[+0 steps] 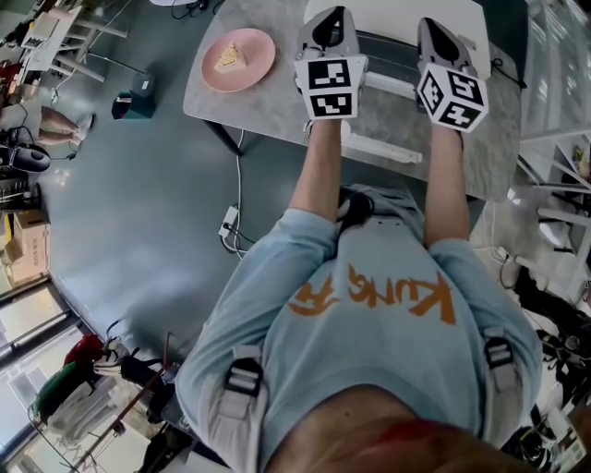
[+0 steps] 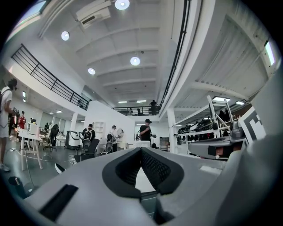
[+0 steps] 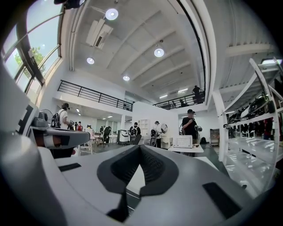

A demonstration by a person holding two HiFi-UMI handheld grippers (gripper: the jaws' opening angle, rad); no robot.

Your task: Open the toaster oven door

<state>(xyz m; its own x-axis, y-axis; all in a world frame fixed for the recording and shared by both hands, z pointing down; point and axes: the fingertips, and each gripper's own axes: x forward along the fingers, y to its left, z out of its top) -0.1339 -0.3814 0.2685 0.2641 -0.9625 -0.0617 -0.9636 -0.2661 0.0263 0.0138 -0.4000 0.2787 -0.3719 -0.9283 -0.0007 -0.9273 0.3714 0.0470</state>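
Grey marbled desk carries a pink plate at ten o'clock. Left hand-held gripper hovers at twelve over the white toaster oven, with the right hand-held gripper at one. Both have their jaws pressed together, empty. Whether the oven door stands closed or folded down is unclear, so this fits either approach or finish. A closed door would want jaws parted round its handle.
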